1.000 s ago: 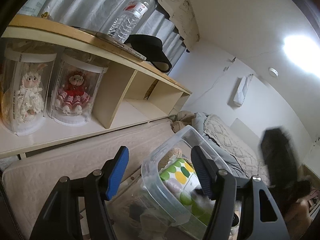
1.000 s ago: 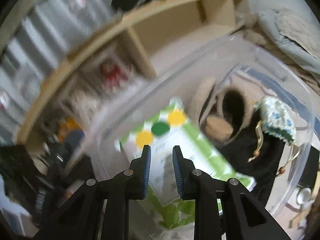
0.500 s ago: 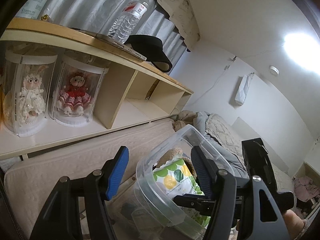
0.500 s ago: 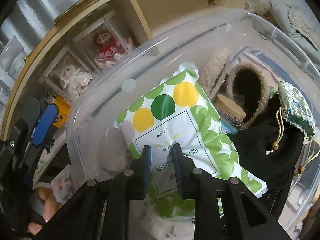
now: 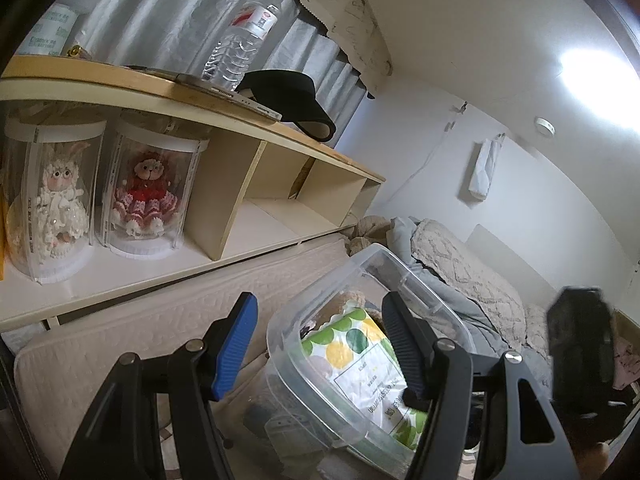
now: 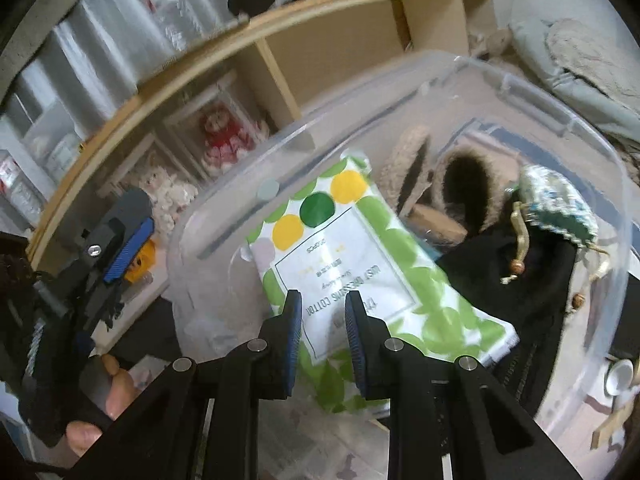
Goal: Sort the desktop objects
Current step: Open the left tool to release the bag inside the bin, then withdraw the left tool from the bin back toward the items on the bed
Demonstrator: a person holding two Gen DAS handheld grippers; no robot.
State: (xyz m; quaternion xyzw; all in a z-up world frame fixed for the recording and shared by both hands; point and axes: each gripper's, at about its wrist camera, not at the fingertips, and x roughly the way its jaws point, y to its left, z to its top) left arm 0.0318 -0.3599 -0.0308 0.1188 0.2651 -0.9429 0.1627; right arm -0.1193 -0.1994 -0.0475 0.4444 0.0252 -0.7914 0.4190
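Note:
A clear plastic bin (image 5: 304,320) (image 6: 592,148) holds a green-and-yellow dotted cotton pack (image 5: 360,364) (image 6: 360,248), a fuzzy slipper (image 6: 468,184), black cloth (image 6: 532,264) and a small beaded pouch (image 6: 560,204). My left gripper (image 5: 316,344) is open, with its jaws on either side of the bin's near wall. My right gripper (image 6: 320,312) hovers over the pack inside the bin with a narrow gap between its jaws and holds nothing. It shows blurred at the right of the left wrist view (image 5: 580,344).
A wooden shelf (image 5: 280,132) behind the bin carries two dolls in clear cases (image 5: 148,192), a water bottle (image 5: 244,32) and a black visor (image 5: 292,100). A quilted mat (image 5: 120,320) lies below. A bed with blankets (image 5: 460,272) is to the right.
My right gripper has pulled back and up from the pack, with a slightly wider gap between its jaws. My left gripper has stayed around the bin's wall.

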